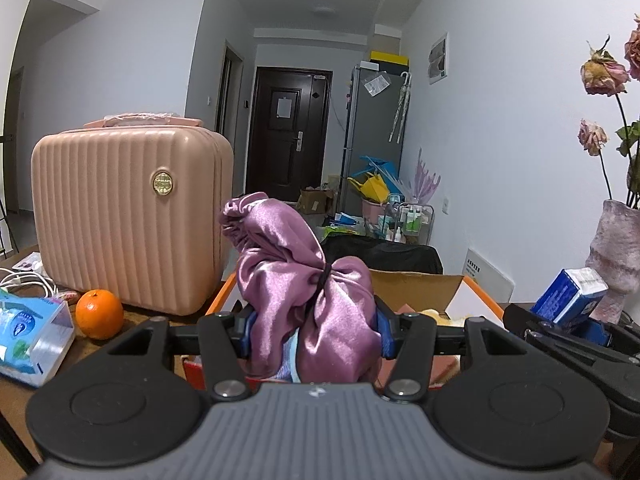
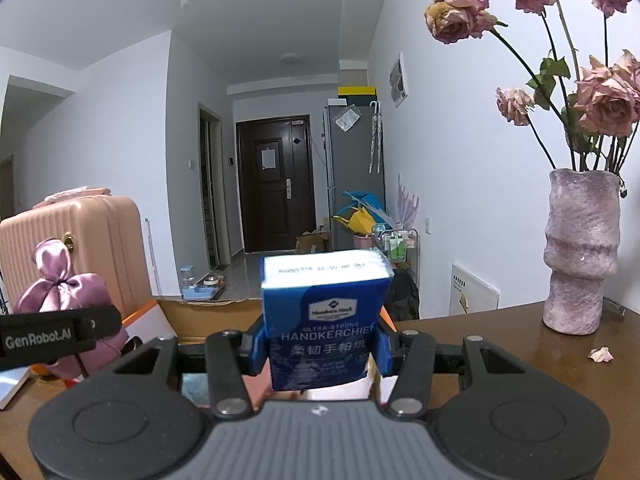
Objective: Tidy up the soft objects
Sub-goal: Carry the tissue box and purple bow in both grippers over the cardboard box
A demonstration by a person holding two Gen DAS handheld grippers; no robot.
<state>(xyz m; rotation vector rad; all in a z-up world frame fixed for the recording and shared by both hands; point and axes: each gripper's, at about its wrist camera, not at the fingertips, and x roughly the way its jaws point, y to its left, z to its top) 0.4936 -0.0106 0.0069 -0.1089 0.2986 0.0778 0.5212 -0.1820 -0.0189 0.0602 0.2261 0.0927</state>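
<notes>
My left gripper (image 1: 314, 330) is shut on a purple satin pouch (image 1: 304, 292) tied with a black band, held upright above an open cardboard box (image 1: 416, 292) with an orange rim. The same purple satin pouch (image 2: 60, 284) shows at the left of the right wrist view. My right gripper (image 2: 320, 350) is shut on a blue handkerchief tissue pack (image 2: 324, 316), held upright over the box's far flap (image 2: 208, 312). In the left wrist view the tissue pack (image 1: 570, 294) and the right gripper (image 1: 576, 330) sit at the right edge.
A pink ribbed suitcase (image 1: 128, 216) stands on the table at the left, with an orange (image 1: 99, 308) and a clear tissue package (image 1: 28, 340) before it. A pink vase (image 2: 580, 252) of dried roses stands on the brown table (image 2: 500, 344) at right, a fallen petal (image 2: 600, 354) nearby.
</notes>
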